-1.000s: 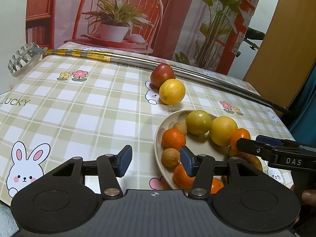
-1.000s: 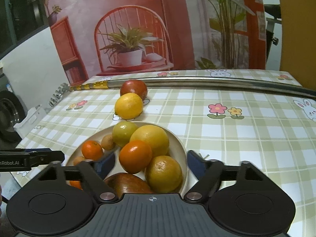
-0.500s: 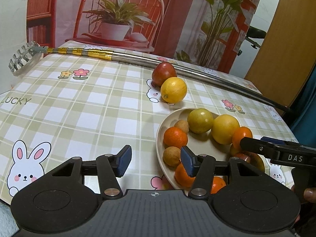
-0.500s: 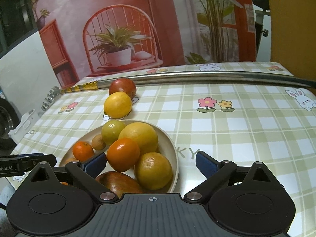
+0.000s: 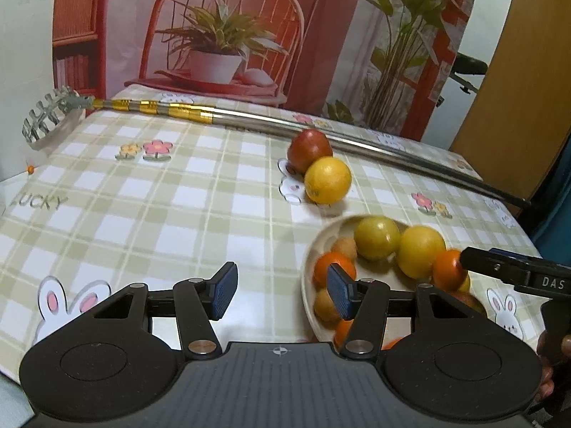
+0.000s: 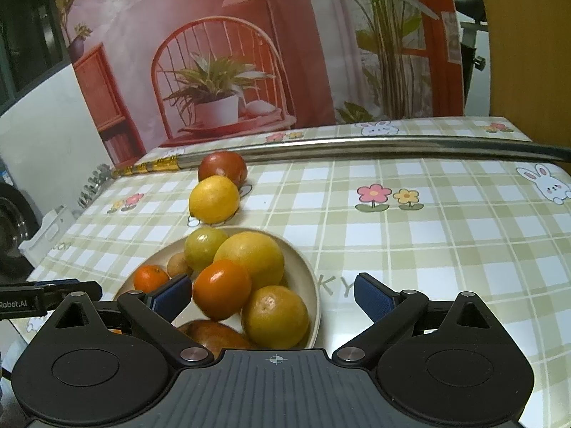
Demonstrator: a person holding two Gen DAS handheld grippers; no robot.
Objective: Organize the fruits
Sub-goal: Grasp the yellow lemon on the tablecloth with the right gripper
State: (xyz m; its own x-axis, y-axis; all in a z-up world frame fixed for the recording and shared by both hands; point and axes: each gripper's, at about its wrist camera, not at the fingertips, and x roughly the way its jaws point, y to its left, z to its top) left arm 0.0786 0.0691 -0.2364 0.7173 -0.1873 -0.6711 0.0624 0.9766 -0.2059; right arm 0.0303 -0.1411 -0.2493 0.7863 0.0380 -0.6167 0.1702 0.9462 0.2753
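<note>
While the right gripper (image 6: 271, 294) hung over the near rim of the beige plate (image 6: 310, 278), its jaws, which had just been opening, stood wide with nothing clamped; an orange (image 6: 222, 289) and a yellow-orange citrus (image 6: 274, 315) lay between the pads, untouched. Left gripper (image 5: 278, 290) stood partly open over the cloth, empty, its right pad above the plate's left rim. Plate sat toward the table's near edge, heaped with round fruit. Beyond its far rim, a lemon (image 6: 213, 199) touched a red apple (image 6: 223, 169), the pair lined toward the far edge. Long metal pole (image 6: 374, 144) lay along that far edge, comb-like head at the left corner.
</note>
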